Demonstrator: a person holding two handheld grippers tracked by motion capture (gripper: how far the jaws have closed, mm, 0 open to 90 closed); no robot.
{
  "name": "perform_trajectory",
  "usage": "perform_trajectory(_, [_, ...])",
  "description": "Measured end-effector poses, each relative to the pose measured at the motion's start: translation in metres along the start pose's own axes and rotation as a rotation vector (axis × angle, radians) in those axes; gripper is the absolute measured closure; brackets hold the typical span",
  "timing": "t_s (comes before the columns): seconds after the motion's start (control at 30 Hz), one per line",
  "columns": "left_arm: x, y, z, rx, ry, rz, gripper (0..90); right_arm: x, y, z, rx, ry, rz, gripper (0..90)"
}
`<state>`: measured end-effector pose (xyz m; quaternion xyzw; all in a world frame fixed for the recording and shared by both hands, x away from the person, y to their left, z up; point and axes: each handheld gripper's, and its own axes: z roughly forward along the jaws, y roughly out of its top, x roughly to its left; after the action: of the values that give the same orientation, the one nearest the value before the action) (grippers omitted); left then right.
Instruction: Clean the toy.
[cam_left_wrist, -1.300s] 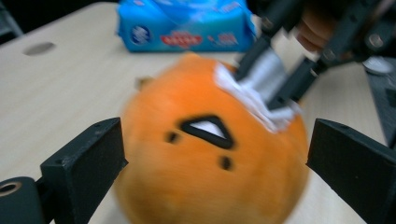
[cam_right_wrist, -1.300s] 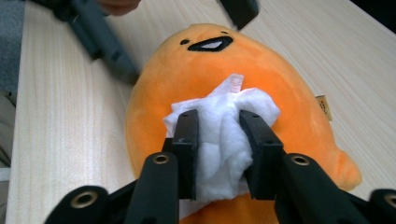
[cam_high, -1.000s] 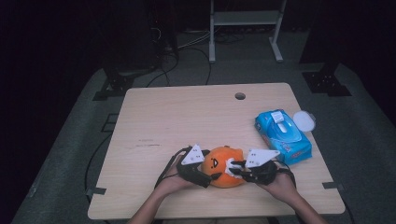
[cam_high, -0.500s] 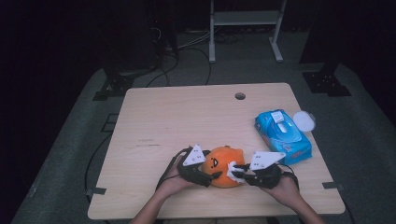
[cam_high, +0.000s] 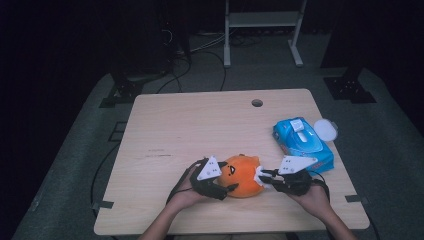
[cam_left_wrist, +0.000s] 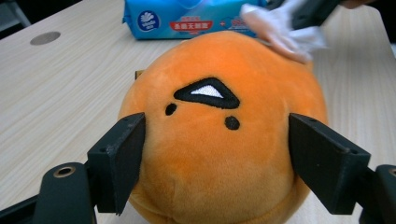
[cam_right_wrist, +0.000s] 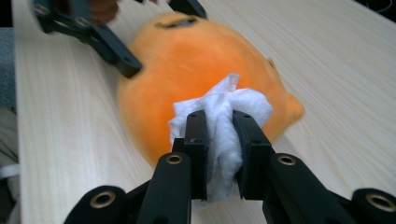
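Well inside the table (cam_high: 165, 125) edge, both grippers flank the plush (cam_high: 243, 175).

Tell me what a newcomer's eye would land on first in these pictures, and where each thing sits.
The bright orange plush toy near the table's front edge stands out, clasped between the left gripper's jaws, which have just been closing. The right gripper presses a crumpled white wipe against the toy's side. A blue wipes pack lies at the right edge.
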<state>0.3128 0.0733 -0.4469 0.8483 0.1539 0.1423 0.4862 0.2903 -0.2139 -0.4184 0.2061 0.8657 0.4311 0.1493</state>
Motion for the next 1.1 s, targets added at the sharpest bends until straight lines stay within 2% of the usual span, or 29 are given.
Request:
perform_trajectory(0.03, [0.001,-0.001,0.001,-0.006,0.003,-0.018,21.7,0.003,0.003,0.000,-0.007,0.008,-0.007,76.2])
perform_trajectory(0.07, [0.001,-0.001,0.001,-0.006,0.003,-0.018,21.7,0.007,0.007,0.002,-0.014,0.029,-0.013,76.2])
perform_trajectory(0.1, [0.004,-0.001,0.001,-0.008,0.004,-0.045,21.7,0.012,0.010,0.005,-0.015,0.048,-0.032,76.1])
perform_trajectory(0.13, [0.004,-0.001,0.001,-0.008,0.004,-0.045,21.7,0.012,0.010,0.005,-0.015,0.048,-0.032,76.1])
perform_trajectory(0.17, [0.005,-0.003,0.000,-0.003,0.005,-0.049,21.7,0.020,0.015,0.011,0.006,0.048,-0.086,76.1])
perform_trajectory(0.2, [0.006,-0.004,-0.001,-0.004,0.002,-0.054,21.7,0.020,0.016,0.012,0.012,0.047,-0.096,76.1])
perform_trajectory(0.27, [0.006,-0.005,-0.001,-0.011,-0.001,-0.067,21.8,0.018,0.015,0.012,0.010,0.056,-0.085,76.1])
perform_trajectory(0.33, [0.007,-0.005,-0.001,-0.014,-0.005,-0.076,21.9,0.008,0.008,0.005,0.020,0.027,-0.059,76.2])
perform_trajectory(0.5, [0.007,-0.004,0.000,-0.016,0.001,-0.075,21.9,-0.002,-0.003,-0.004,0.026,-0.008,-0.017,76.1])
perform_trajectory(0.57, [0.007,-0.003,0.000,-0.017,0.000,-0.066,18.8,0.002,0.001,0.001,0.032,-0.004,-0.033,76.1])
perform_trajectory(0.63, [0.005,-0.001,-0.003,-0.036,-0.022,-0.034,16.4,0.002,0.002,0.004,0.038,-0.002,-0.038,76.1])
perform_trajectory(0.67, [0.006,-0.001,-0.003,-0.038,-0.025,-0.031,13.9,0.003,0.002,0.006,0.045,-0.002,-0.041,76.1])
perform_trajectory(0.77, [0.005,-0.002,-0.001,-0.037,-0.018,-0.029,14.6,-0.002,0.000,0.005,0.037,0.009,-0.015,76.1])
perform_trajectory(0.87, [0.002,-0.001,0.001,-0.029,-0.008,-0.011,16.4,0.003,0.005,0.006,0.020,0.017,-0.017,76.2])
perform_trajectory(0.9, [0.001,0.000,0.002,-0.015,0.001,-0.014,17.9,0.009,0.010,0.008,0.005,0.047,-0.031,76.1])
perform_trajectory(0.97, [0.002,0.000,0.001,-0.006,0.006,-0.014,19.1,0.012,0.013,0.012,0.012,0.046,-0.061,76.1])
perform_trajectory(1.1, [0.005,-0.003,0.000,-0.017,-0.002,-0.041,20.4,0.004,0.009,0.007,0.016,0.042,-0.038,76.1])
